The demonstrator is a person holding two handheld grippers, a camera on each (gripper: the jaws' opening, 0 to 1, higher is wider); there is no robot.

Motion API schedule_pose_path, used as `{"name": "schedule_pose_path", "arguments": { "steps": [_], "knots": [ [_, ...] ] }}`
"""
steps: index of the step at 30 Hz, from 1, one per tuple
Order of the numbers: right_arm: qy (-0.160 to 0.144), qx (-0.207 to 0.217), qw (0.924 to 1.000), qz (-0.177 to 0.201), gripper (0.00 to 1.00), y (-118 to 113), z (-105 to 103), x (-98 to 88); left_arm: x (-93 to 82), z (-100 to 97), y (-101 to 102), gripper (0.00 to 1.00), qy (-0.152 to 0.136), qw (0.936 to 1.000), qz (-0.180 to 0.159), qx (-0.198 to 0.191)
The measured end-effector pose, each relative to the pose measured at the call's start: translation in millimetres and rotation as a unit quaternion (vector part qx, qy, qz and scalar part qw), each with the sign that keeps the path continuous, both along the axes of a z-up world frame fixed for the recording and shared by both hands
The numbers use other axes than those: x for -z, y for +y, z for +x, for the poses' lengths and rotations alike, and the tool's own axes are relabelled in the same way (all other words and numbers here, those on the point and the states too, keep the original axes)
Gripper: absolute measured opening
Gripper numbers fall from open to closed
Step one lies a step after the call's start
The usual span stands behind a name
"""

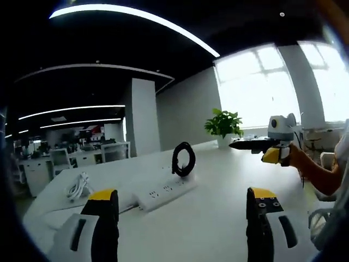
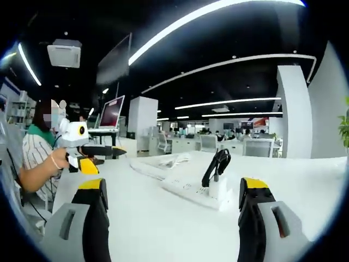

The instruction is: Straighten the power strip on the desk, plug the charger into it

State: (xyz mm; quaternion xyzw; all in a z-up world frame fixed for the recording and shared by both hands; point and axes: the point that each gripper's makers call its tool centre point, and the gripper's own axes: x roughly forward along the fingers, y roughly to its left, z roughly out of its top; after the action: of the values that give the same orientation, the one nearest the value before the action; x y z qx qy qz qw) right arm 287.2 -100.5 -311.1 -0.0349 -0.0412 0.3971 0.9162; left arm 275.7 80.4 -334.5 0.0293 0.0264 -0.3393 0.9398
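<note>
Both grippers, left [image 1: 181, 210] & right [image 2: 173, 204], hovering wide open w/ nothing held, power strip [image 1: 163, 192] lying askew ahead, charger [image 2: 217, 185] standing on its far end, prob. awaiting straightening.

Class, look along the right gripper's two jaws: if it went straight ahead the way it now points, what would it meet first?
Most likely the white power strip on the desk, at the end where a black coiled cable stands on a white plug. The right gripper is open; depth is hard to judge.

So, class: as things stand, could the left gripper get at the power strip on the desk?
Probably yes. The left gripper is open and the white power strip lies just ahead on the desk, with nothing between them.
</note>
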Motion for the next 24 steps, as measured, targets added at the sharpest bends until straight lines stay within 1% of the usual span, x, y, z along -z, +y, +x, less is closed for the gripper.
{"name": "schedule_pose_path", "arguments": {
  "steps": [4,9,14,16,18,24],
  "knots": [
    [0.000,0.009,1.0000,0.002,1.00,-2.3,-7.8,6.1,2.8,-6.9,2.9,0.99,-0.003,1.0000,-0.003,-0.009],
    [0.005,0.017,0.9998,-0.001,0.99,-3.3,-14.5,18.1,4.8,-13.8,6.7,0.99,-0.001,0.9996,-0.022,-0.017],
    [0.016,0.025,0.9995,0.009,0.99,-8.6,-21.8,26.0,11.2,-20.6,9.8,0.99,-0.006,0.9994,-0.016,-0.029],
    [0.021,0.032,0.9992,0.012,0.99,-12.2,-23.3,28.9,12.2,-23.7,11.0,0.99,-0.003,0.9993,-0.023,-0.030],
    [0.022,0.041,0.9989,0.010,0.99,-16.4,-23.7,32.5,13.2,-26.3,12.2,0.99,-0.001,0.9990,-0.028,-0.034],
    [0.025,0.060,0.9979,-0.009,0.99,-26.3,-26.1,44.7,19.0,-31.6,14.5,0.99,-0.002,0.9988,-0.019,-0.046]
  ]
}}
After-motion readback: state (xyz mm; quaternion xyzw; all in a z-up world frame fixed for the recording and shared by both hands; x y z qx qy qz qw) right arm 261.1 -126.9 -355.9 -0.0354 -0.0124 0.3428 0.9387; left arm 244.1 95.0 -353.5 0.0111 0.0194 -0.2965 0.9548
